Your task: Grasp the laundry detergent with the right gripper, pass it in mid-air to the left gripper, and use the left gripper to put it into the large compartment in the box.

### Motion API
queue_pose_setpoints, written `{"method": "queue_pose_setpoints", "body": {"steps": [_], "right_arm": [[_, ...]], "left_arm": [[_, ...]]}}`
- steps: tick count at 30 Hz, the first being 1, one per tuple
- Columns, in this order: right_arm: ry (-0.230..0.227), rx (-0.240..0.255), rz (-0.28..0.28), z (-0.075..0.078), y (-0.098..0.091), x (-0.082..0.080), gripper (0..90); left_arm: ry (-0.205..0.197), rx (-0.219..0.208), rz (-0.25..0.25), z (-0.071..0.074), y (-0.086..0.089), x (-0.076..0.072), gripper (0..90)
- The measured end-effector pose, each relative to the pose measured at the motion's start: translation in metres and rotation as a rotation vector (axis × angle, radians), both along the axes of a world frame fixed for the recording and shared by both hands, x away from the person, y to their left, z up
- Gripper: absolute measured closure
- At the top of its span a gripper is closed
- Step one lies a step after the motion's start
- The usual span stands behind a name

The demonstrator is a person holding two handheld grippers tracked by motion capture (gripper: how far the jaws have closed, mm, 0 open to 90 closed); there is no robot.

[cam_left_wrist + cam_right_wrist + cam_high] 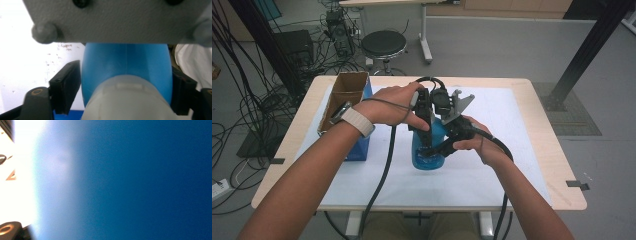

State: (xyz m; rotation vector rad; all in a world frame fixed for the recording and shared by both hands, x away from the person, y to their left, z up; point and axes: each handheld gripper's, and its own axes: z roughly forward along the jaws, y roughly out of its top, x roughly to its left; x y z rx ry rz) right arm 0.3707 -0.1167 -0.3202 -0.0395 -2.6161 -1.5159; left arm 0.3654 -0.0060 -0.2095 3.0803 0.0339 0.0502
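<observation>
Left claw (126,87) pinching bottle (126,65) at neck, likely to twist cap; right claw (437,150) clamps bottle body, steadying it mid-table.

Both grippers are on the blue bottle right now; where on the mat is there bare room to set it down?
The white mat lies bare right of the blue bottle, out to the table's right edge, and along the near edge in front of both forearms. The far right corner is bare too. The left side is crowded: the open cardboard box stands there, with the left gripper and right gripper bunched at the bottle.
</observation>
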Motion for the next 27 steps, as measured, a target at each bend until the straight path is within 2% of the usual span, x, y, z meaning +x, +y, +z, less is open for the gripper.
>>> {"method": "queue_pose_setpoints", "body": {"steps": [5,7,9,10,16,20,21,27], "right_arm": [[0.006,-0.001,0.005,0.0003,0.0006,-0.0002,42.9],[-0.015,-0.003,0.002,-0.0003,0.0005,0.0011,42.9],[-0.011,-0.003,0.002,-0.0005,0.0005,0.0012,42.9],[0.011,0.005,0.009,-0.0001,0.0008,-0.0003,42.9],[0.013,0.0,0.01,-0.0013,0.0018,-0.0002,42.9],[-0.006,-0.007,0.004,-0.0014,0.0025,0.0004,42.9],[0.002,-0.006,0.009,-0.0012,0.0024,-0.0001,42.9],[-0.012,-0.011,0.008,-0.0021,0.0025,0.0002,42.9]], "left_arm": [[0.004,0.0,-0.005,-0.0008,-0.0002,-0.0004,27.6],[0.005,0.001,-0.006,-0.001,0.0,-0.0004,28.5],[0.004,0.004,-0.007,-0.0016,0.0003,-0.0002,30.0],[0.008,0.003,-0.005,-0.0019,0.0003,-0.0002,31.2],[0.027,0.003,-0.005,-0.0034,0.001,-0.0001,36.1],[0.032,-0.002,0.004,-0.0038,0.0016,0.0001,37.3],[0.035,-0.003,0.005,-0.0039,0.0018,0.0003,37.4],[0.039,-0.004,0.008,-0.0049,0.002,0.0001,37.8]]}}
